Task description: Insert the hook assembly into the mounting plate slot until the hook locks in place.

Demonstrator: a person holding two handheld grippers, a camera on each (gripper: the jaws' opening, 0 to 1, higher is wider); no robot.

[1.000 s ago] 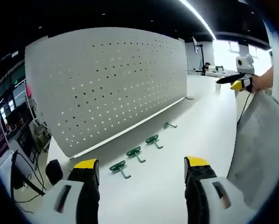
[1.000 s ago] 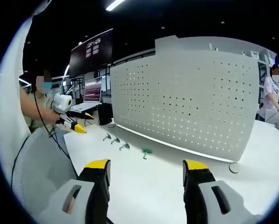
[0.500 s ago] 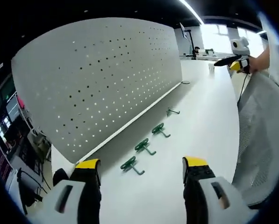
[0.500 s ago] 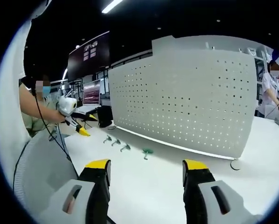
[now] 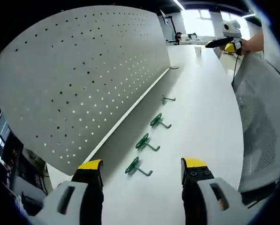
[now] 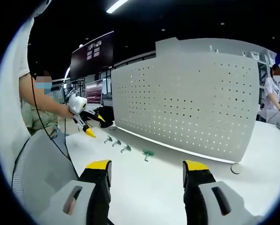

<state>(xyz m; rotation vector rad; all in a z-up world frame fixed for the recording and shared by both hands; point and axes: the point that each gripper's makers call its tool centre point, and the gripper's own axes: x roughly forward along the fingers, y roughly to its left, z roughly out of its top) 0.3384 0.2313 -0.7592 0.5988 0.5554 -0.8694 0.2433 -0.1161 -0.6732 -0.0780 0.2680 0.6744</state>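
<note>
Jaws of the left gripper (image 5: pixel 142 169) spread wide in the left gripper view, yellow-tipped, gripping nothing and touching nothing, hovering over the white worktop (image 5: pixel 200 112). Just ahead between them, the nearest green hook (image 5: pixel 136 167) lying flat on the worktop, with three more hooks (image 5: pixel 146 142) (image 5: pixel 157 122) (image 5: pixel 167 99) in a row beyond it, each apart from the next. Beside that row, to the left, a tall white pegboard (image 5: pixel 79 70) standing upright on the worktop, its holes unfilled. Far off at upper right, the right gripper (image 5: pixel 226 43) held in a hand, well apart from the hooks.

Jaws of the right gripper (image 6: pixel 146 169) likewise wide apart in the right gripper view, holding nothing, above bare worktop (image 6: pixel 149 187). Ahead, the pegboard (image 6: pixel 186 93) upright, with the hooks (image 6: pixel 147 152) (image 6: pixel 125 147) lined up near its foot. At left, the left gripper (image 6: pixel 94 125) in a hand above the far end of the row, its yellow tips parted. A person (image 6: pixel 273 89) standing at the far right.
</note>
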